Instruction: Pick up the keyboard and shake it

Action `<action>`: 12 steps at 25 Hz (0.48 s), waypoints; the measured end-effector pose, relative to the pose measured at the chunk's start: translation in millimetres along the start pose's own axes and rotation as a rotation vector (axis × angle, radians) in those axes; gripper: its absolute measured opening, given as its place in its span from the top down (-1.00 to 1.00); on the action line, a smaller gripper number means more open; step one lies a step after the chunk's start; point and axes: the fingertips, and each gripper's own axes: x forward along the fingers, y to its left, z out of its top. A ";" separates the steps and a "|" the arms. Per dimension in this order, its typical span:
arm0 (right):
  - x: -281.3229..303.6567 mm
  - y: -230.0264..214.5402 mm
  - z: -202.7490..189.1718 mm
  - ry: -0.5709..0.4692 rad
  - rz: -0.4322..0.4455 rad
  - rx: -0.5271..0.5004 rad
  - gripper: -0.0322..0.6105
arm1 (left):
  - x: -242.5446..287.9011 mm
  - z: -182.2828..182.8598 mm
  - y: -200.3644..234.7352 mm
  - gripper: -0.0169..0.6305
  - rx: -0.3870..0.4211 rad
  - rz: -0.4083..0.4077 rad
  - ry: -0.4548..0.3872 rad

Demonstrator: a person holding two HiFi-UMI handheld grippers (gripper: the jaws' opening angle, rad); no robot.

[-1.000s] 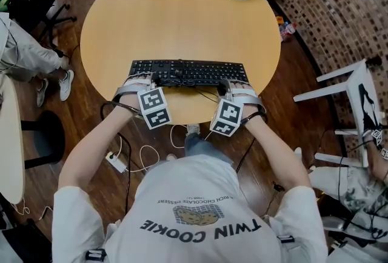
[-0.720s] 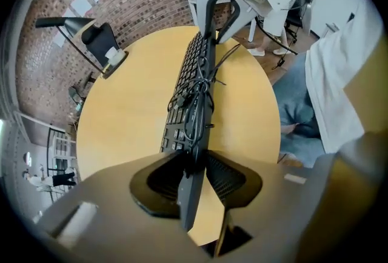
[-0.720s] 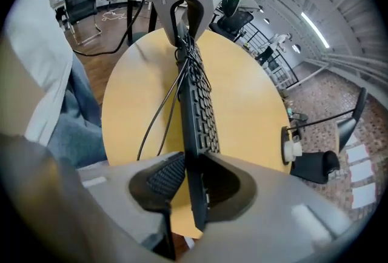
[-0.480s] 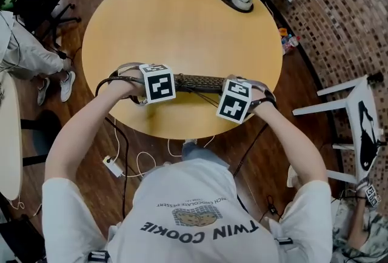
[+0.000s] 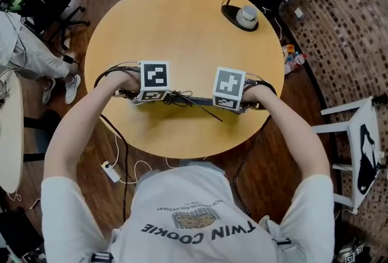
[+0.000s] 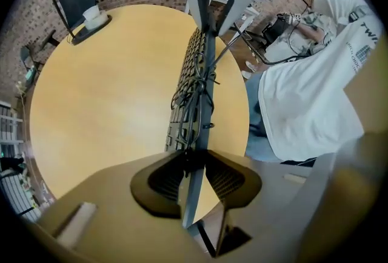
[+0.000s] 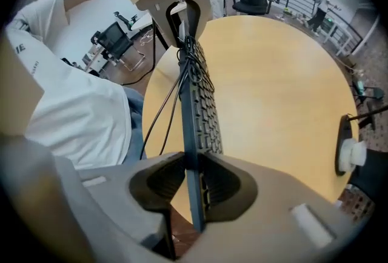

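Keyboard (image 5: 197,100) up off table (image 5: 182,19), turned on edge over the near-edge part, keys facing away from the person; cable (image 5: 177,98) bunched round its middle w/ a loose strand trailing toward the near edge. Left gripper (image 5: 140,97) fingers clenched on its left end; right gripper (image 5: 235,103) fingers clenched on its right end. Black stand w/ white knob (image 5: 246,16) sits by the far-right edge.

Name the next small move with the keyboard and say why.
Probably a short, quick shake over the table: the left gripper and right gripper each clamp one end of the keyboard, already lifted and turned on edge, cable dangling.
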 end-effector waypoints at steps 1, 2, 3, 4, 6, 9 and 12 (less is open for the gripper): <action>-2.2 -3.4 0.1 0.002 0.037 -0.009 0.60 | -1.9 1.1 3.4 0.57 -0.007 -0.017 0.006; -4.1 -6.8 0.1 0.002 0.071 -0.017 0.60 | -3.6 2.2 6.8 0.57 -0.013 -0.031 0.011; -5.8 -10.5 0.6 0.000 0.101 -0.024 0.60 | -5.2 2.8 10.2 0.57 -0.018 -0.041 0.016; -7.2 -14.6 1.8 -0.005 0.128 -0.030 0.60 | -6.5 2.6 13.6 0.57 -0.024 -0.047 0.022; -9.1 -22.5 4.6 -0.013 0.171 -0.034 0.60 | -8.3 1.9 19.8 0.58 -0.030 -0.048 0.033; -10.8 -33.0 6.9 -0.017 0.208 -0.045 0.60 | -11.0 2.7 29.5 0.60 -0.025 -0.028 0.038; -13.9 -47.8 10.7 -0.021 0.206 -0.065 0.60 | -16.4 4.0 45.5 0.62 -0.007 0.021 0.039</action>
